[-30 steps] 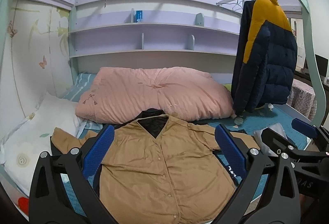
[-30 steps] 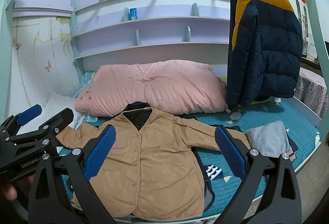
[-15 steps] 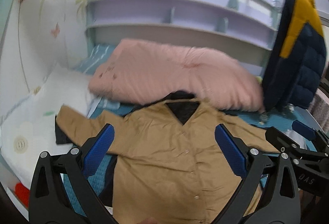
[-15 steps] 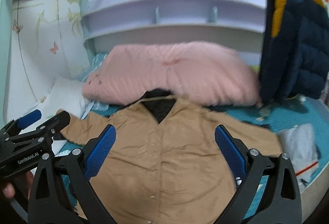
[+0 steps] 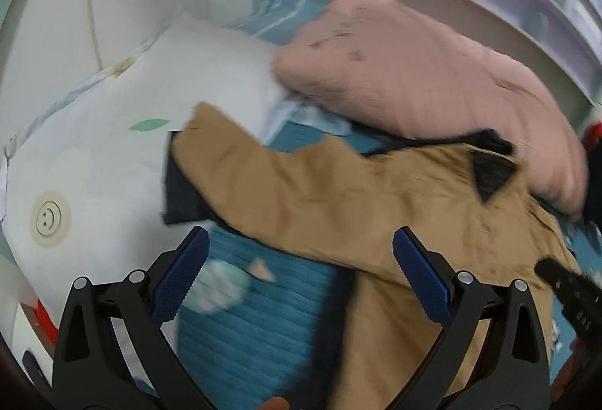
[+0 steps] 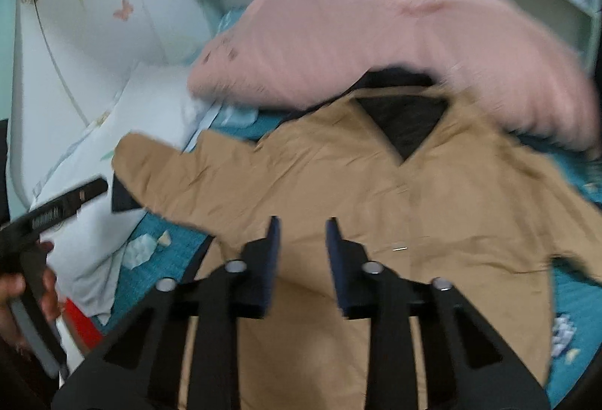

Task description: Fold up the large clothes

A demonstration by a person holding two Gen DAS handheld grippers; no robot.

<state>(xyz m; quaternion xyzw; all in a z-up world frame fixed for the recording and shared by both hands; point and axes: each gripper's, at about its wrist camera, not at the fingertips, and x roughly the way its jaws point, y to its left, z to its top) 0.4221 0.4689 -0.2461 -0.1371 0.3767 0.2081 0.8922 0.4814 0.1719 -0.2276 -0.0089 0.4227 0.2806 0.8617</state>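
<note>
While the tan jacket (image 5: 338, 199) lies spread flat on the bed (image 5: 240, 327), front side up, sleeves out and dark lining showing at the collar, no fold is visible, so the task looks barely begun: both sleeves and the body are all left to bring in. Seen from the left wrist, the left gripper (image 5: 301, 278) has its blue fingers (image 5: 180, 278) spread wide with nothing between them; the jacket's left sleeve runs just beyond the fingertips toward the far left, its cuff resting on the white pillow (image 5: 94, 154), and the pink quilt (image 5: 432, 71) is piled at the far side of the bed behind the collar. The teal bedcover shows bare between the fingers on the near left, while the jacket body passes behind the right finger. Seen from the right wrist, the right gripper (image 6: 301, 255) has its fingers drawn close with a narrow gap, and they are closing at this moment; no cloth is visibly pinched between them, though motion blur makes contact hard to judge. They hover over the jacket's chest, near where the left sleeve joins the body, with the button line just to the right and the collar farther off. The other gripper appears at the left edge, held in a hand (image 6: 15, 301).
</note>
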